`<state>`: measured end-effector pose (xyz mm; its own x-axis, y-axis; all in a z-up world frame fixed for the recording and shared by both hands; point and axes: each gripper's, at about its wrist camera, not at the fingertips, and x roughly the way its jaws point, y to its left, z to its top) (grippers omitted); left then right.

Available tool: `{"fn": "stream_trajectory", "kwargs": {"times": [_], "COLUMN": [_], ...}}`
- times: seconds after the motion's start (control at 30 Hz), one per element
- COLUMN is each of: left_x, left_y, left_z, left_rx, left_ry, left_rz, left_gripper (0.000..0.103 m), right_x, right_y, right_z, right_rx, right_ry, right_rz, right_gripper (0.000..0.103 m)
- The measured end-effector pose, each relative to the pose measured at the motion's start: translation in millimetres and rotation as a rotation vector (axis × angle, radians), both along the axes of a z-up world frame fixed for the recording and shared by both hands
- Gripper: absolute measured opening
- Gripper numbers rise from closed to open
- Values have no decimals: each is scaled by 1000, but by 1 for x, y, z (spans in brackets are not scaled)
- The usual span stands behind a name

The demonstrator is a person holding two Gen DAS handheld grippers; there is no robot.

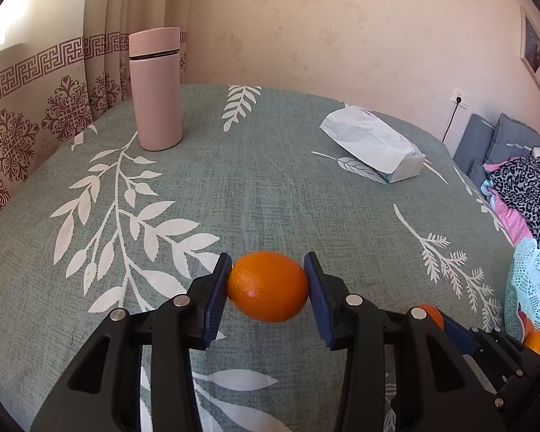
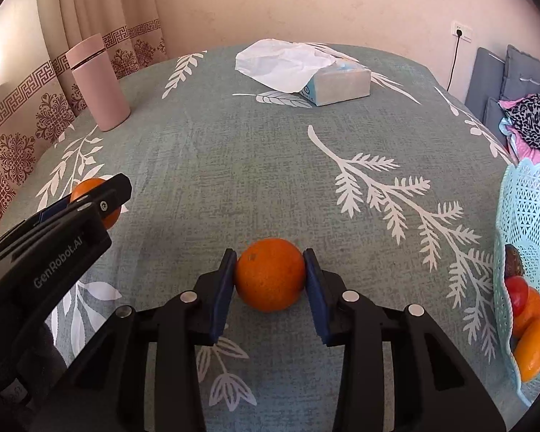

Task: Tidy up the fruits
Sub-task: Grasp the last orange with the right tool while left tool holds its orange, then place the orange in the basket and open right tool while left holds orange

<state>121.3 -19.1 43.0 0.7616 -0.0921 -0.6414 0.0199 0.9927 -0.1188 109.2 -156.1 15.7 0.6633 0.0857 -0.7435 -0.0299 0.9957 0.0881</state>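
Observation:
My left gripper (image 1: pixel 268 286) is shut on an orange (image 1: pixel 268 288) and holds it just above the leaf-patterned tablecloth. My right gripper (image 2: pixel 270 275) is shut on a second orange (image 2: pixel 270 274) low over the cloth. In the right wrist view the left gripper (image 2: pixel 100 198) shows at the left with its orange (image 2: pixel 90 187) partly hidden behind it. In the left wrist view the right gripper's orange (image 1: pixel 433 315) peeks out at lower right. A light blue lattice basket (image 2: pixel 522 216) at the right edge holds several fruits; it also shows in the left wrist view (image 1: pixel 529 280).
A pink thermos (image 1: pixel 156 88) stands at the far left of the table. A tissue box (image 2: pixel 336 84) with a white sheet pulled out lies at the far side. A curtain hangs behind on the left. Cushions and clothes (image 2: pixel 532 122) lie past the right edge.

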Motion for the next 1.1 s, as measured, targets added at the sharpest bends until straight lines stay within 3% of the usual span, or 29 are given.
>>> {"fn": "stream_trajectory", "kwargs": {"times": [0.6,1.1], "left_x": [-5,-12], "left_y": [-8,-24], "left_z": [1,1], "left_rx": [7,37], "left_ry": [-6,-21], "left_rz": [-33,-80], "left_gripper": [42,42], "right_x": [-56,-93], "right_y": [-35,-127], "right_z": [40,55], "right_rx": [-8,12], "right_ry": [-109,-140], "right_rz": [-87,-328], "right_gripper": [39,39]}}
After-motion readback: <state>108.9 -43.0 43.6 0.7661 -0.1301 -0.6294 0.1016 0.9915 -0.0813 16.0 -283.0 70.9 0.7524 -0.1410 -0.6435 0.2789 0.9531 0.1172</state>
